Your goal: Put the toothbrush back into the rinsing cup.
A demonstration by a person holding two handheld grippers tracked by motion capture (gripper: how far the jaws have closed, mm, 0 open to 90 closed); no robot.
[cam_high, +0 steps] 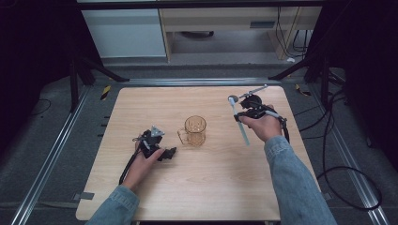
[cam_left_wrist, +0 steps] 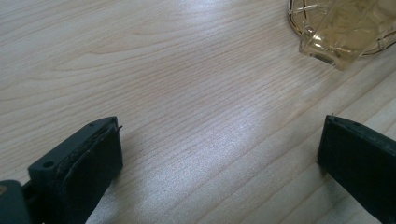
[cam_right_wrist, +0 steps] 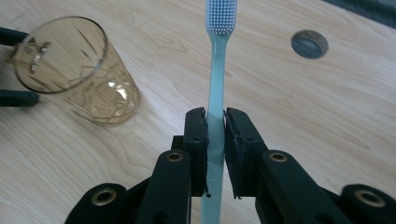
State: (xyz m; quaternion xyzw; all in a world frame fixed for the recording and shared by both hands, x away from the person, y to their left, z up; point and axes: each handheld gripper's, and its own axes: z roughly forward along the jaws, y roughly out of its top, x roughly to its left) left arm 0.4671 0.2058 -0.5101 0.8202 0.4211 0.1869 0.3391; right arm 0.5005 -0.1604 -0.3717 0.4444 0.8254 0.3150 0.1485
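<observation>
Right fingers point(cam_right_wrist: 215, 126) clamped on toothbrush point(cam_right_wrist: 217, 70) — left fingers point(cam_left_wrist: 219, 154) spread wide, near mug point(cam_left_wrist: 345, 28).

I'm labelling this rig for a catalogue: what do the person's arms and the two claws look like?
Both forearms wear blue denim sleeves. The left claw is black, with a grey three-cornered plate on top and a black cable trailing back. The right claw is black too, its jaws faced with dark pads and its arms joined by brass-coloured pivots.

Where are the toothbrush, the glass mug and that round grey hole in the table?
toothbrush point(cam_right_wrist: 215, 84), right gripper view, on its pale blue neck.
glass mug point(cam_high: 195, 131), high view, on its amber wall.
round grey hole point(cam_right_wrist: 309, 44), right gripper view, on its middle.
</observation>
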